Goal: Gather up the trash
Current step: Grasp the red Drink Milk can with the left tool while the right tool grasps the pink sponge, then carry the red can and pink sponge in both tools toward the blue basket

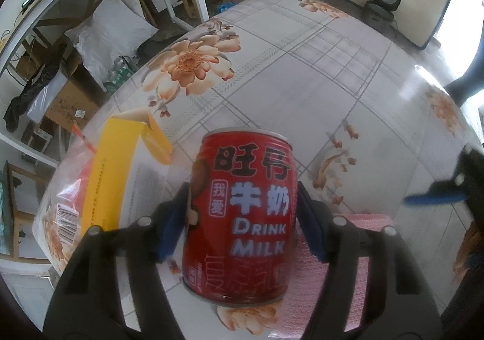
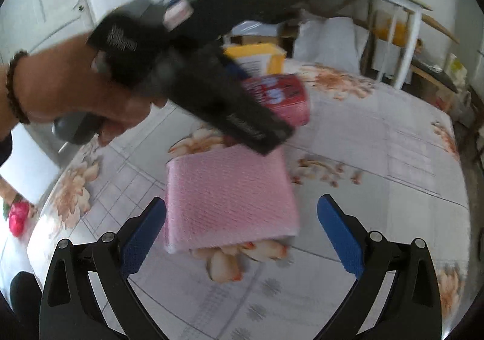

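My left gripper clamps the red milk can (upright) on the floral tablecloth. Beside the can: pink pouch, between my right gripper's open, empty fingers.

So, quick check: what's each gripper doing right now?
Left gripper: shut on the red can.
Right gripper: open, holding nothing, pink pack between its jaws.

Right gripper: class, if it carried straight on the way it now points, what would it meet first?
Most likely the pink padded pouch lying on the floral tablecloth: it sits right ahead between the open jaws of the right gripper. Blur makes depth uncertain. The red milk can lies farther off.
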`<state>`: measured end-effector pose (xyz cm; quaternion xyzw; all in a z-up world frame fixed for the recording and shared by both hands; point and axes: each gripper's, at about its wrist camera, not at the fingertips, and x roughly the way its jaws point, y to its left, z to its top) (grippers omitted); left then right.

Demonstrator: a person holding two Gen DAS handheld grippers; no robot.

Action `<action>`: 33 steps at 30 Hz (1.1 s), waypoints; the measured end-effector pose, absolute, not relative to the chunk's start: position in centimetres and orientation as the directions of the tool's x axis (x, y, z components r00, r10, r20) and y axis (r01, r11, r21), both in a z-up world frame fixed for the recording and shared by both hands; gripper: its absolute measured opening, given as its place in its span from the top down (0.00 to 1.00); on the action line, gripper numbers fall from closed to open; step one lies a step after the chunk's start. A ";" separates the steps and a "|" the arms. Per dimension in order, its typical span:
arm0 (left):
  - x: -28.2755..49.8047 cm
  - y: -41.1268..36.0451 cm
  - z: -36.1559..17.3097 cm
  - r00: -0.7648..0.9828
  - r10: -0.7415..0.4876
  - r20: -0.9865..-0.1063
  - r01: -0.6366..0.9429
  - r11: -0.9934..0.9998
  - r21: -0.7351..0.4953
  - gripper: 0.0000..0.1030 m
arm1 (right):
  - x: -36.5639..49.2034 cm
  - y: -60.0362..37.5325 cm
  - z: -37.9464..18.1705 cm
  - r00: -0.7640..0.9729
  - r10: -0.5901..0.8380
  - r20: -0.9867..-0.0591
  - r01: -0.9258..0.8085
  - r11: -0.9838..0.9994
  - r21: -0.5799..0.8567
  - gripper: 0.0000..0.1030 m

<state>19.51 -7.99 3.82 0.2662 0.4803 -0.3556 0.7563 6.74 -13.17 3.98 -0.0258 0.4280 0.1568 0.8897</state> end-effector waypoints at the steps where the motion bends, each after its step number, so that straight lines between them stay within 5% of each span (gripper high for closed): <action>1: 19.5 -7.9 3.8 0.284 -0.283 -0.916 0.794 0.605 0.059 0.39 | 6.9 -12.8 3.7 0.579 0.255 -0.774 -0.309 0.948 0.081 0.05; 17: 19.8 -7.3 4.0 0.291 -0.301 -0.908 0.793 0.607 0.053 0.38 | 7.3 -8.9 1.9 0.577 0.171 -0.799 -0.407 0.908 -0.100 0.06; 33: 18.2 -7.4 3.7 0.340 -0.271 -0.901 0.784 0.610 0.112 0.39 | 5.1 -11.2 2.9 0.588 0.223 -0.778 -0.394 0.918 -0.035 0.26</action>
